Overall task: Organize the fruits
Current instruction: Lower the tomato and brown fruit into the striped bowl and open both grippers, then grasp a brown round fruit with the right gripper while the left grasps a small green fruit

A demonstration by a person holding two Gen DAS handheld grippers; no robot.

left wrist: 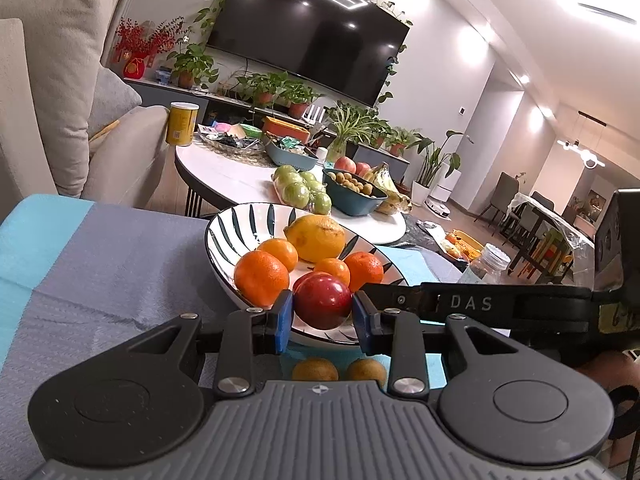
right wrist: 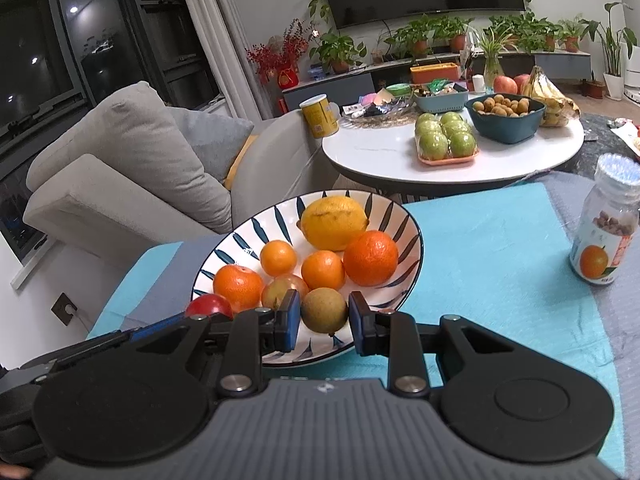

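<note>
The left gripper [left wrist: 323, 314] has its jaws closed on a red apple [left wrist: 323, 301], held over the near rim of the striped plate [left wrist: 224, 232]. From the right wrist view that apple shows at the plate's left edge. The right gripper [right wrist: 324, 320] has a brown fruit [right wrist: 324, 311] between its jaws; the pads sit just beside its sides, and whether they press it or have let go I cannot tell.

The step in hand looks like loading fruit onto the plate. Next, each gripper likely needs to lower its fruit into a free gap, open, and back off without nudging the neighbours.

The plate already carries a lemon [right wrist: 334, 222], four oranges [right wrist: 371, 258] and a pale reddish fruit [right wrist: 282, 288]. Two more brown fruits [left wrist: 315, 369] lie on the blue cloth [right wrist: 492, 264] on the worktop, below the left gripper, still to be collected. A jar [right wrist: 606, 224] stands on the right.
</note>
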